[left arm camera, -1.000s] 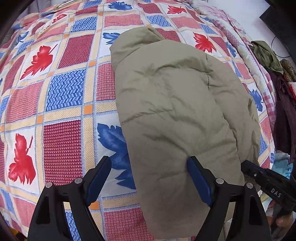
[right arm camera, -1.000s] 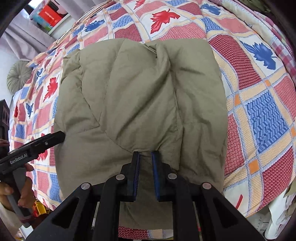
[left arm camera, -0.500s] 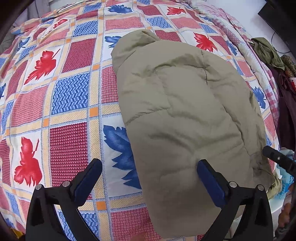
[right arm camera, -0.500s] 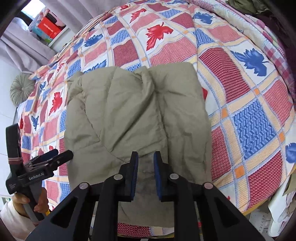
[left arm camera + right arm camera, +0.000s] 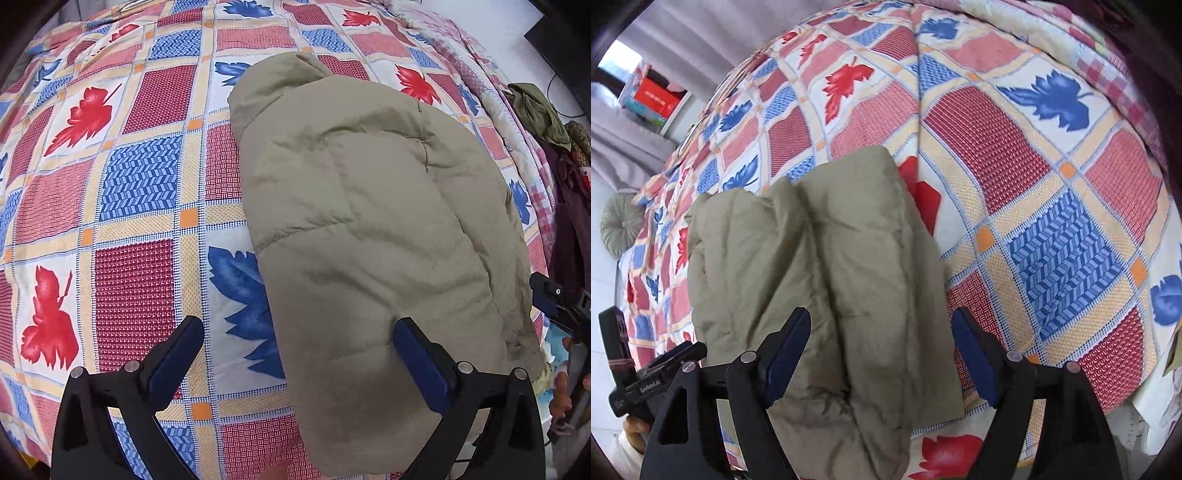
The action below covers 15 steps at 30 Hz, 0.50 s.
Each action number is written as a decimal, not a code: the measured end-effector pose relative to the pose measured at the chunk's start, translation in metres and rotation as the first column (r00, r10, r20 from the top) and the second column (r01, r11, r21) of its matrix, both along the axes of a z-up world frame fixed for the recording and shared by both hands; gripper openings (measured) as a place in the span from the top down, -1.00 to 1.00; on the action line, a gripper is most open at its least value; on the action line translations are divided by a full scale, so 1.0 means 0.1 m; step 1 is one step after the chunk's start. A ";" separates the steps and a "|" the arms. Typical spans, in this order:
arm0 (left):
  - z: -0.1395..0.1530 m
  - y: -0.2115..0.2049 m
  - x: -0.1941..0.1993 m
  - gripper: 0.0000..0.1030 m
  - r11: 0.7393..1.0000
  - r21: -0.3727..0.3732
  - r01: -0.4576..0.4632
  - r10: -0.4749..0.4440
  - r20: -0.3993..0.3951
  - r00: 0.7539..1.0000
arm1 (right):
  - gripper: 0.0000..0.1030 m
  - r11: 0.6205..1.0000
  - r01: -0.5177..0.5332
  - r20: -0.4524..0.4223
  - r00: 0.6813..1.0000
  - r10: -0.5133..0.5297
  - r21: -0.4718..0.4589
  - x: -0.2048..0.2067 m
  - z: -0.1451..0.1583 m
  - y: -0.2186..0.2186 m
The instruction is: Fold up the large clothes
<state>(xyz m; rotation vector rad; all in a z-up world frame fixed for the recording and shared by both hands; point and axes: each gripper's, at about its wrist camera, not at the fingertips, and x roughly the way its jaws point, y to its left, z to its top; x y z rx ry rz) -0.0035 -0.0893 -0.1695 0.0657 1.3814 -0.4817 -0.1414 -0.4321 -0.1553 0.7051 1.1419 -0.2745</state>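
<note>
White lettering "GenRobot.AI" on the side of the left gripper (image 5: 655,373), seen at the lower left of the right wrist view. Red box (image 5: 657,96) on the shelf: print too blurred to read.

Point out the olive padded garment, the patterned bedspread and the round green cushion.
olive padded garment (image 5: 369,229): left wrist view, quilted middle.
patterned bedspread (image 5: 140,184): left wrist view, blue square.
round green cushion (image 5: 622,225): right wrist view, centre button.
</note>
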 end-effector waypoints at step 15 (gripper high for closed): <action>-0.29 0.36 0.33 -1.00 0.975 -0.173 -0.138 0.110 -0.158 0.981 | -0.78 0.984 0.005 0.079 0.997 -0.019 0.178 0.10 -0.30 -0.35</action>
